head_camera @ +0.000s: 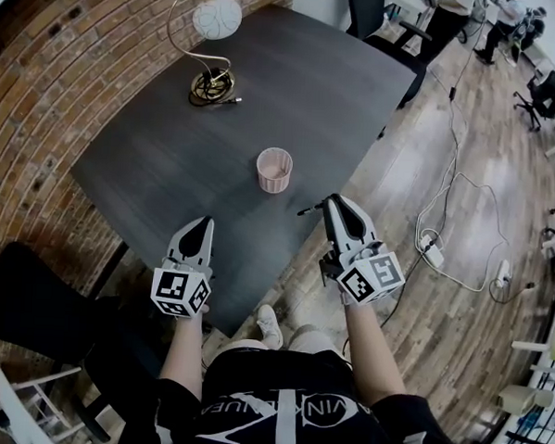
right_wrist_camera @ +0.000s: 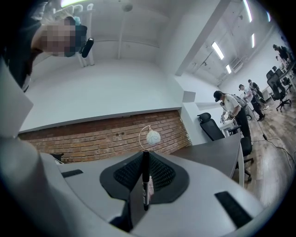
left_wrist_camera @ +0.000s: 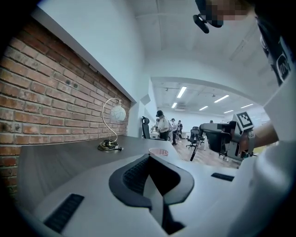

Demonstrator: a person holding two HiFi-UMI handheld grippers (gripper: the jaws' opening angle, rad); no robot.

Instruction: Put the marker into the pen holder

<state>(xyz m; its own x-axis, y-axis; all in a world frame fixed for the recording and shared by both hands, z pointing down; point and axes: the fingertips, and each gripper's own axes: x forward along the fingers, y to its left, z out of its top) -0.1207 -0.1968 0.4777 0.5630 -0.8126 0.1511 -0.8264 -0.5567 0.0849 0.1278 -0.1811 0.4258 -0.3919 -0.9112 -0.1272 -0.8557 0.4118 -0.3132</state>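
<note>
A pink pen holder [head_camera: 274,169] stands upright on the dark table [head_camera: 170,146], near its front right edge; the left gripper view shows its rim [left_wrist_camera: 158,151] just beyond the jaws. My right gripper [head_camera: 332,203] hovers off the table's right edge, in front and to the right of the holder, shut on a black marker [head_camera: 309,210] that pokes out to the left. In the right gripper view the marker [right_wrist_camera: 145,178] stands upright between the pads. My left gripper [head_camera: 206,224] is above the table's front edge, shut with nothing in it.
A lamp [head_camera: 214,18] with a white globe and a coiled cord stands at the table's far left, by the brick wall [head_camera: 43,93]. Black office chairs [head_camera: 372,17] sit beyond the far corner. Cables and a power strip [head_camera: 434,252] lie on the wooden floor to the right.
</note>
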